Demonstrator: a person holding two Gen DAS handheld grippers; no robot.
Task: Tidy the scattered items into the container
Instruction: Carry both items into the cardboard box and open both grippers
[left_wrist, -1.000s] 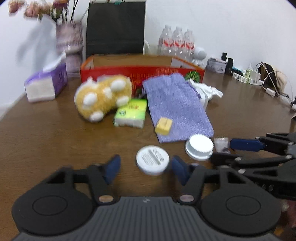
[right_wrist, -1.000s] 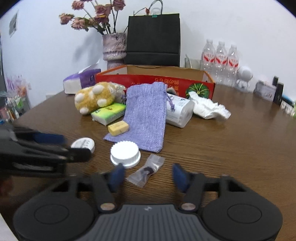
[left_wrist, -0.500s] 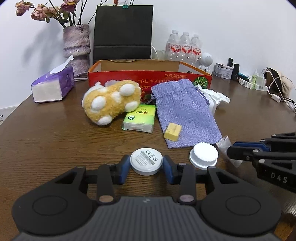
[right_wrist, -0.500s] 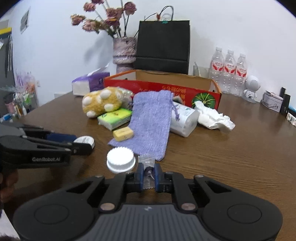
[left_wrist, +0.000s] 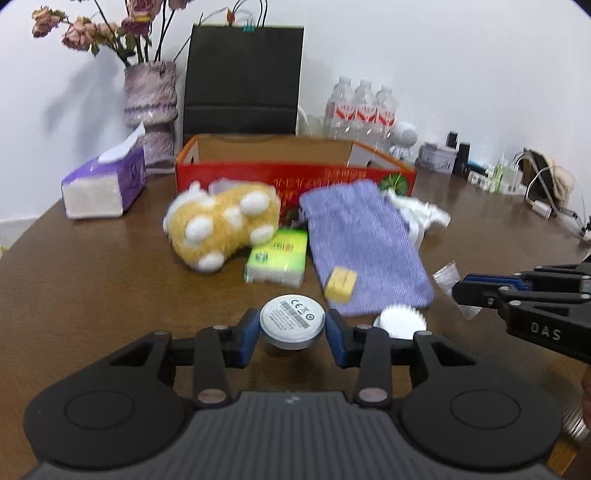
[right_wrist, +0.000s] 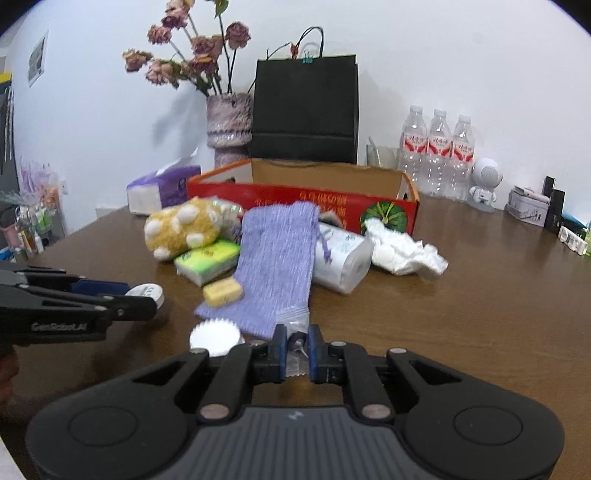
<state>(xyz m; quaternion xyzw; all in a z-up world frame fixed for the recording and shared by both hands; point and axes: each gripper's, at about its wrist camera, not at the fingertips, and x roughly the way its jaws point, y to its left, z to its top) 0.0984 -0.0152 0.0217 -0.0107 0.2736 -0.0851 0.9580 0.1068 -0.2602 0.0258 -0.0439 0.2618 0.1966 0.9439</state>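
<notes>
Left tongs: clamped on a round white disc with a printed label, label face up, held at the lower centre of the left wrist view and apparently just clear of the bench. Right tongs: clamped on a small clear plastic sachet with a dark item inside, at the lower centre of the right wrist view. Container: red cardboard box, open-topped, upper centre of both views, its long axis running left to right across the frame, straight ahead of both tongs and beyond the clutter. Between tongs and box lie: yellow plush toy, green tissue pack, lilac drawstring pouch with its long axis pointing from the box toward the tongs, small yellow block on the pouch's near corner, white ridged cap just beside the left tongs, toilet roll pack and crumpled white tissue at centre right. Judgement: both loads must travel forward and upward over the near wall of the box; neither tongs is clearly nearer, the left facing the box's left half, the right its centre.
</notes>
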